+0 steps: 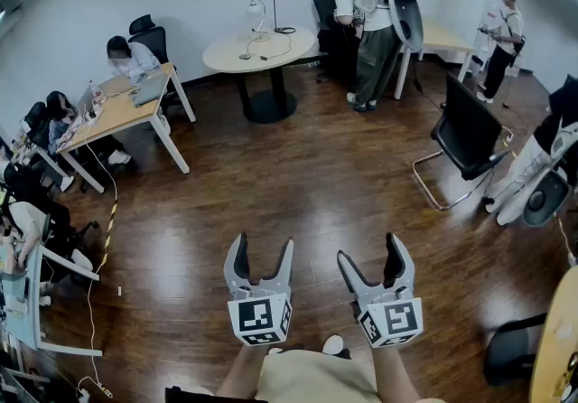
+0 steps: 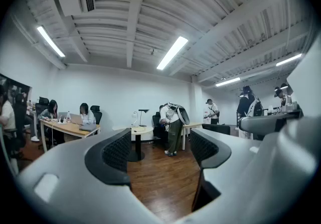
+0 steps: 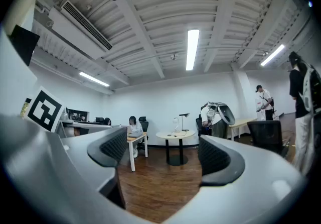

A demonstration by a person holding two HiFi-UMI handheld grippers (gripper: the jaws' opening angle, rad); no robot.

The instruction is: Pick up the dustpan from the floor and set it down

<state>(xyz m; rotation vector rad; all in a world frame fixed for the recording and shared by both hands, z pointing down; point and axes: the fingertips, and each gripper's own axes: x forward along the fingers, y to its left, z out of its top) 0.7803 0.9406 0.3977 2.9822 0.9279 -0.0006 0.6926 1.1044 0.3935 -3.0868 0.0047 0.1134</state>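
Observation:
No dustpan shows in any view. In the head view both grippers are held level side by side over the dark wooden floor [image 1: 298, 184], near the bottom of the picture. My left gripper [image 1: 262, 249] is open, with only floor between its fingers. My right gripper [image 1: 372, 248] is also open wide and holds nothing. The left gripper view looks between the left gripper [image 2: 160, 150] jaws at bare floor and the far room. In the right gripper view the right gripper [image 3: 163, 150] frames floor and a round table.
A round table [image 1: 259, 49] with lamps stands far ahead. A black chair [image 1: 465, 135] is at the right, next to white equipment [image 1: 542, 189]. Desks [image 1: 117, 112] with seated people line the left, and a cable [image 1: 108, 225] runs along the floor. A person [image 1: 370, 31] stands at the back.

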